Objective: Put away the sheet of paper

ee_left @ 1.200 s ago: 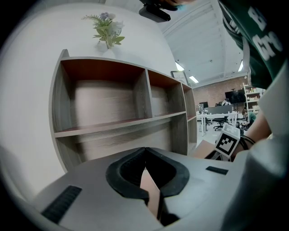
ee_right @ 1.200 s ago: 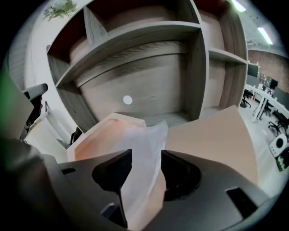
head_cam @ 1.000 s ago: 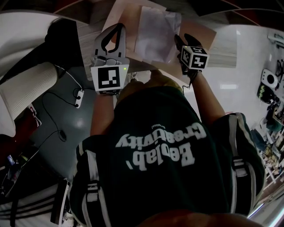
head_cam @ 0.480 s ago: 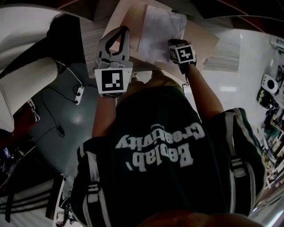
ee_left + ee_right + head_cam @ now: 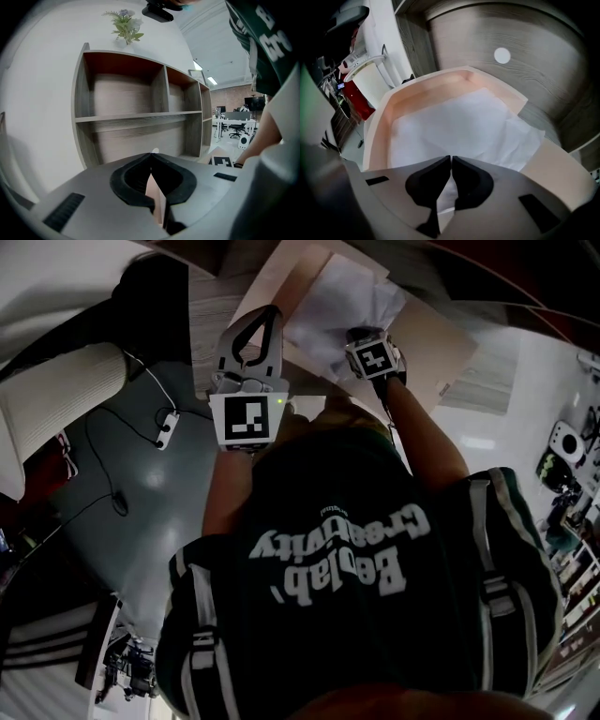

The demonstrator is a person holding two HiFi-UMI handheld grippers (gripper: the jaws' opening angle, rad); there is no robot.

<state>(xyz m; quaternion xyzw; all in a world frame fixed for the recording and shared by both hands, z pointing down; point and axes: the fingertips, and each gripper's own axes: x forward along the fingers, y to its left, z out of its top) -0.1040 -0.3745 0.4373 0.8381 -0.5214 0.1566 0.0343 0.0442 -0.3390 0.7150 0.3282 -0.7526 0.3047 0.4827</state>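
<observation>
Both pairs of fingers are clenched: the left gripper on the beige tray wall, the right gripper on the sheet of paper lying inside it, on the wood-grain desk before a shelf unit.

One sheet of paper; one peach tray; two claws (left claw, right claw).

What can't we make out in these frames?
Sheet of paper: near edge, right gripper view, behind the right gripper.
Beige folder: far end, head view, cut by the top edge.
Left gripper: shut on the folder; depth of grip, left gripper view, hidden by its body.
</observation>
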